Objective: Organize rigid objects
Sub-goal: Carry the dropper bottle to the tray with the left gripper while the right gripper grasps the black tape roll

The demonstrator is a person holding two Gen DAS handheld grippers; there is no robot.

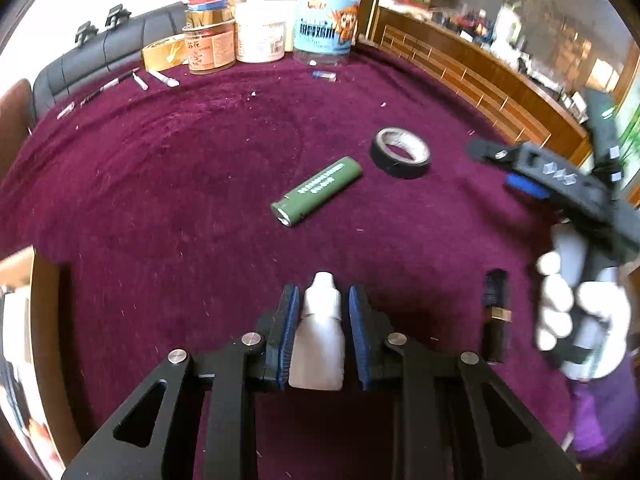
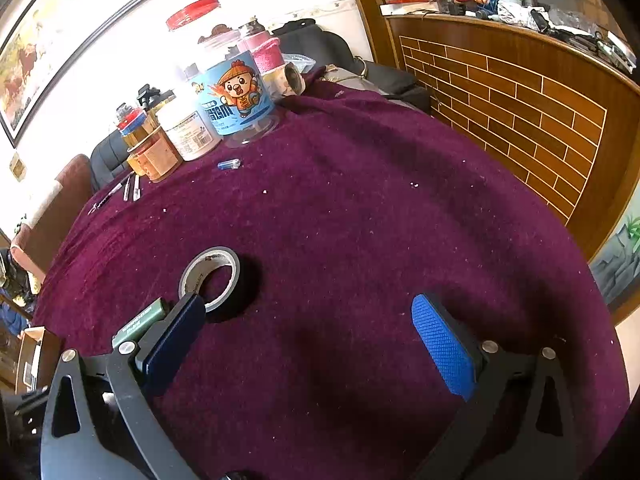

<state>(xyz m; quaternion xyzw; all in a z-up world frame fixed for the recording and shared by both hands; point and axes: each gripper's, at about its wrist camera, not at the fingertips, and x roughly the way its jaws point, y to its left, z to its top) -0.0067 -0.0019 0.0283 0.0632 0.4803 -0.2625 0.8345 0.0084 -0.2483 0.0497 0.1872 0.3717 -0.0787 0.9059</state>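
1. Purple velvet tablecloth (image 1: 192,168) over a round table; brick-patterned wooden counter (image 2: 520,92) behind, at the right of both views.
2. Left gripper (image 1: 323,300), bottom centre of the left wrist view: blue pads close against both sides of a small white dropper bottle (image 1: 320,332), cap pointing up-frame; narrow setting, whether the pads press cannot be told for certain.
3. Green lighter (image 1: 318,191), centre of the left wrist view, lying diagonally on the cloth; partly hidden behind the left finger in the right wrist view.
4. Black tape roll (image 1: 401,153), just up-right of the lighter, lying flat, apart from it.
5. Dark lipstick-like tube with gold band (image 1: 496,314), lower right of the left wrist view, beside a white-gloved hand (image 1: 576,312).
6. Right gripper (image 2: 308,320), bottom of the right wrist view: jaws wide apart, only cloth between the blue pads.
7. Jars and tubs (image 1: 264,28), top centre of the left wrist view, with a cartoon-labelled clear tub (image 2: 236,96) among them.
8. Small blue capsule-like item (image 2: 229,164) on the cloth below the tubs.
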